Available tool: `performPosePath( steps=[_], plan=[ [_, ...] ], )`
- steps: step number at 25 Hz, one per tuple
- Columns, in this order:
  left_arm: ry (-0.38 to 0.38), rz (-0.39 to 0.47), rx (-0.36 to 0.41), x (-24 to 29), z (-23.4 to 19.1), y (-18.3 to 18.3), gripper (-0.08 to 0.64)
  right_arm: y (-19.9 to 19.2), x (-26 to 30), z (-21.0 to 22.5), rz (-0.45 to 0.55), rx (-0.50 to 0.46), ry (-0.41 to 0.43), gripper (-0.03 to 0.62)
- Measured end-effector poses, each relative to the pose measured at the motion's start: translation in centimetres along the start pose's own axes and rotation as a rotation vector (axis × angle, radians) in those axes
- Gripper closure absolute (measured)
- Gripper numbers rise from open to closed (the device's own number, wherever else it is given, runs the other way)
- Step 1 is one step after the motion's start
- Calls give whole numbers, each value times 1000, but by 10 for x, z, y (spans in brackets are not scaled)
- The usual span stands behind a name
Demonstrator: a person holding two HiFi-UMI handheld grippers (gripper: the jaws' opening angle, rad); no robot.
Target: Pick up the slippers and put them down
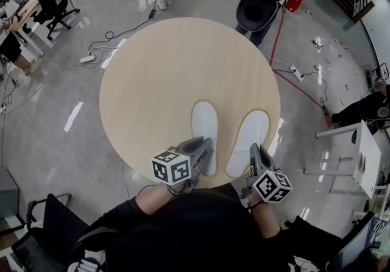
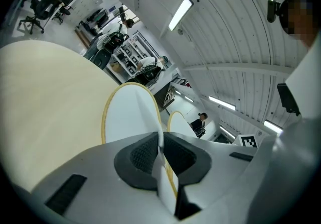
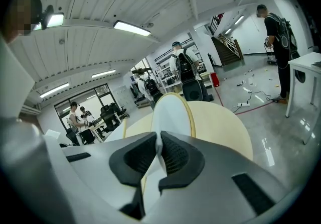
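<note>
Two white slippers with pale yellow edging sit side by side near the front edge of a round, light wood table (image 1: pixel 164 69), toes pointing away from the person. They are close together but not touching. The left slipper (image 1: pixel 205 127) is clenched at its heel rim by the left gripper (image 1: pixel 203 150). The left gripper view shows the thin white rim pinched between the dark ribbed pads. The right slipper (image 1: pixel 251 139) is held the same way by the right gripper (image 1: pixel 256 156), with its jaws pressed together on that heel edge. From overhead both slippers look flat on the tabletop or barely above it, and I cannot tell whether the heels rest on the wood. My judgement is that the task is at the moment of contact with the table, most likely the set-down. The next move calls for both soles to settle flat before the jaws loosen, so that neither slipper tips off the near edge. By count there are two slippers, two grippers, each with one marker cube, and one table.
</note>
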State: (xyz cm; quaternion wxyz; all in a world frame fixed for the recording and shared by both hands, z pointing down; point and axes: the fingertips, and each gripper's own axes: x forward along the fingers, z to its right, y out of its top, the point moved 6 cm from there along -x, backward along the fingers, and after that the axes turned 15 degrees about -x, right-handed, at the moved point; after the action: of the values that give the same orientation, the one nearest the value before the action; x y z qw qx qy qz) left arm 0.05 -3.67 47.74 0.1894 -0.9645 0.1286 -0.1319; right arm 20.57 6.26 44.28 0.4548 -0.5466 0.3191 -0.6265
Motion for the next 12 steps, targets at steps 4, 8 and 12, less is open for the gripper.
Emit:
performPosePath(
  steps=[4, 8, 12],
  plan=[
    [74, 51, -3, 8, -6, 3, 525, -9, 21, 16, -15, 31, 70, 558],
    [155, 84, 8, 22, -1, -1, 525, -6, 40, 44, -9, 62, 129, 558],
    [243, 108, 0, 43, -3, -7, 525, -12, 69, 76, -48, 105, 189, 558]
  ],
)
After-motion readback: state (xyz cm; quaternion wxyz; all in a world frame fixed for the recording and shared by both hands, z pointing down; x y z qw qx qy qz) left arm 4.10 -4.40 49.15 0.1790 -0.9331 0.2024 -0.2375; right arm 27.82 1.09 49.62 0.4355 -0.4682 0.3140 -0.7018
